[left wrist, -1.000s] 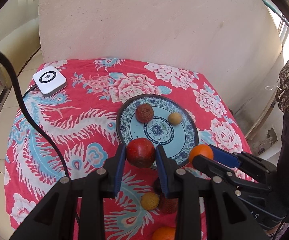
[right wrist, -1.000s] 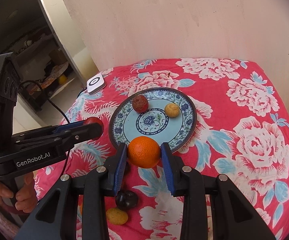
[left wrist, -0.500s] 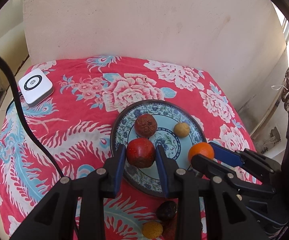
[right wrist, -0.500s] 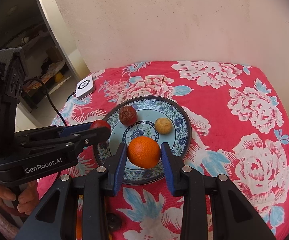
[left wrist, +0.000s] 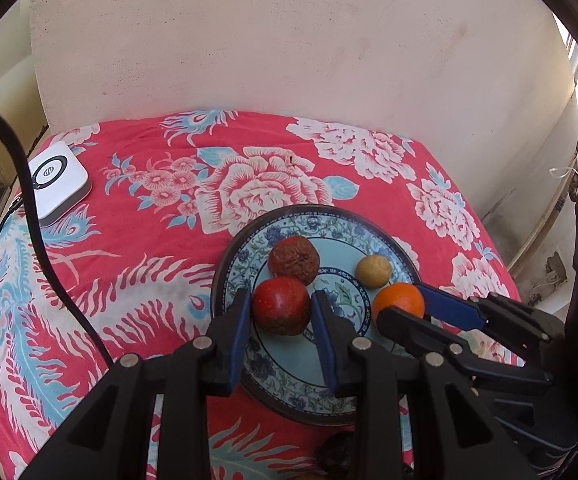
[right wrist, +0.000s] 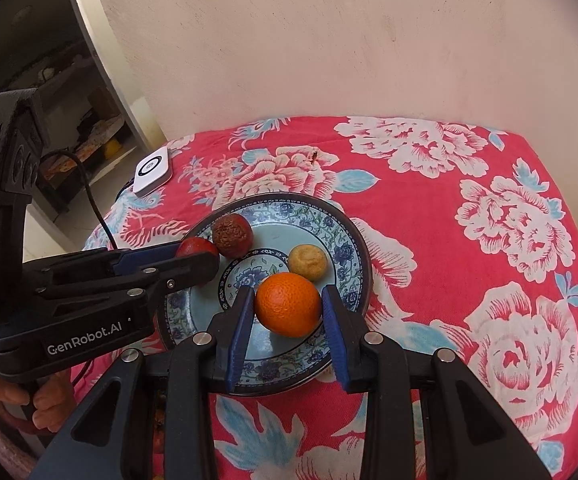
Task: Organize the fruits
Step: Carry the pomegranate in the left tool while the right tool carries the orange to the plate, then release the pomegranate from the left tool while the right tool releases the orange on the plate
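Left wrist view is showing the left hand-held gripper (left wrist: 282, 312) clamping a red fruit (left wrist: 281, 306) between its blue pads, over the near-left part of the plate (left wrist: 225, 264). Right wrist view is showing the right hand-held gripper (right wrist: 288, 312) clamping an orange (right wrist: 288, 304) over the plate's near half. Whether either fruit is touching the glaze I cannot tell.

Both fruits are round and smooth-skinned, so I judge that once let go they are likely to roll. The red fruit is hanging just beside the wrinkled brown fruit (left wrist: 293, 260), and a knock could send that one towards the rim. The orange is sitting near the small yellow fruit (right wrist: 307, 262), with the same danger. The plate looks like glazed ceramic, shallow, with a low patterned border that is offering little to stop a rolling fruit. The two tools are working close together above one dish, and their fingers could be clashing if both are opening at once.

The orange's peel is dimpled and glossy; the red fruit is shiny with dull brown patches low down. The brown fruit is shrivelled and matt, the yellow one rough. The counter is wearing a soft red floral cloth (right wrist: 489, 208), slightly rumpled, so the plate may be resting unevenly. A white puck-like device (left wrist: 57, 178) and its black cable (left wrist: 41, 240) are lying well apart to the left.
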Motion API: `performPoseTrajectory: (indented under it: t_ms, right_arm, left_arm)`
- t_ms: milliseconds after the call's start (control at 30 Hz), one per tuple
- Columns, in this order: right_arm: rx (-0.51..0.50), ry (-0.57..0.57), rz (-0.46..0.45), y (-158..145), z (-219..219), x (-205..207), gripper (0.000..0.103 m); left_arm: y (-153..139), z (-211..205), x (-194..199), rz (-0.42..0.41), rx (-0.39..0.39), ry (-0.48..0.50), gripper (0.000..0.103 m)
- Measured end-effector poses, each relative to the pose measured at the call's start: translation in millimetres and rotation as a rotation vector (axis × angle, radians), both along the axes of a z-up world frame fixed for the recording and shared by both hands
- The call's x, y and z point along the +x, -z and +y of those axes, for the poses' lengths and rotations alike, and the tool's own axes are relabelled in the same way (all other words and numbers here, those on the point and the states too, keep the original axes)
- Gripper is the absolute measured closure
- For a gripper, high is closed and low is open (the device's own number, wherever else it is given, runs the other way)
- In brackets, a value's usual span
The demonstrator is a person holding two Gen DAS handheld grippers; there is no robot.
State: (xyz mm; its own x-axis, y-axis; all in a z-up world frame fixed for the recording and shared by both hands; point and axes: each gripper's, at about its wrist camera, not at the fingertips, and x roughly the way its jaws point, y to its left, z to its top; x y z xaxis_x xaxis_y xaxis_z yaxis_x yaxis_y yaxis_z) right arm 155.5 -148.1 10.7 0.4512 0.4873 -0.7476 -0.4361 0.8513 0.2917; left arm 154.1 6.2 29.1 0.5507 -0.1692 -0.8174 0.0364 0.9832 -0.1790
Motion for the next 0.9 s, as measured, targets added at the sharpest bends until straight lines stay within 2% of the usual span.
performPoseTrajectory:
  t_ms: [367, 700, 900]
  right_arm:
    - [-0.010, -0.009, -0.025, 1.0, 1.8, -0.1, 0.067]
    - [-0.015, 0.014, -0.022, 0.6, -1.2, -0.7, 0.067]
    - [0.017, 0.020, -0.053, -10.6, -5.2, -4.0, 0.060]
  left_arm:
    - [0.8, -0.1, 2.1, -0.015, 0.003, 0.001, 0.071]
    - [-0.7, 0.4, -0.4, 0.004, -0.014, -0.012, 0.071]
    - [-6.6, 3.2, -5.8, 0.005, -0.021, -0.016, 0.070]
